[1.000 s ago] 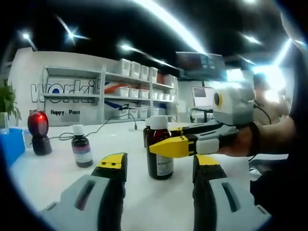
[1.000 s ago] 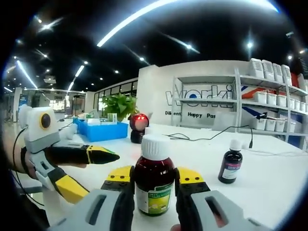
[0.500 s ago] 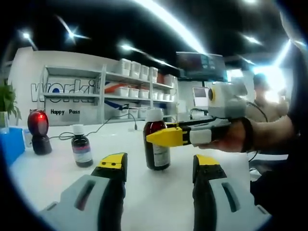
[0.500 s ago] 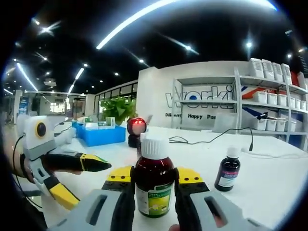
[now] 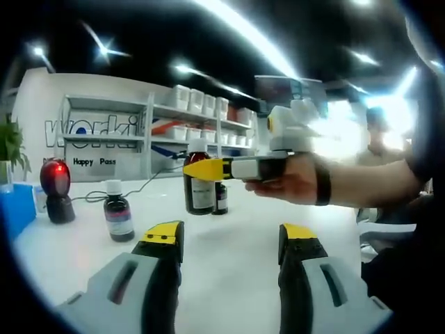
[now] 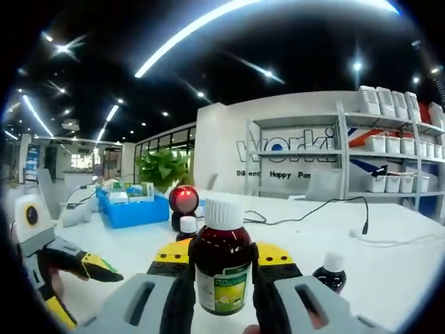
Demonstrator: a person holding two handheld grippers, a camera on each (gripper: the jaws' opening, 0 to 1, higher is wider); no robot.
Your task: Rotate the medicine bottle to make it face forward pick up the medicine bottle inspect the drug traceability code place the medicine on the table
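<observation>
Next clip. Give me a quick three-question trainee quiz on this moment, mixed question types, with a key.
1. True or false: the right gripper is shut on the large medicine bottle.
2. Multiple choice: the glowing red light on the table belongs to A) the scanner, B) a small bottle, C) the blue bin.
3. Fill in: the jaws of the left gripper are ____, with nothing between them.

Key: 1 true. 2 A. 3 open.
</observation>
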